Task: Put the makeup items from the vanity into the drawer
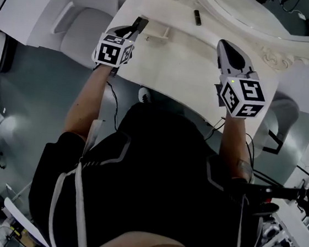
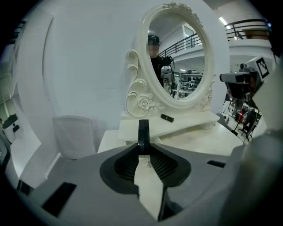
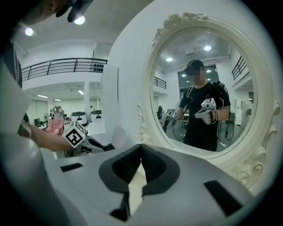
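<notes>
Vanity worktop (image 1: pixel 171 72): dark tube (image 1: pixel 197 17) ahead-left of closed, empty right hand-held gripper (image 1: pixel 225 45), the nearer; left hand-held gripper (image 2: pixel 143 148) clamps black stick (image 2: pixel 143 131)

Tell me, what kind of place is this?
Probably a dressing-table corner set up inside a big work hall. A white vanity carries an ornate oval mirror and a small dark makeup tube, while a balcony railing and ceiling lights show behind.
</notes>
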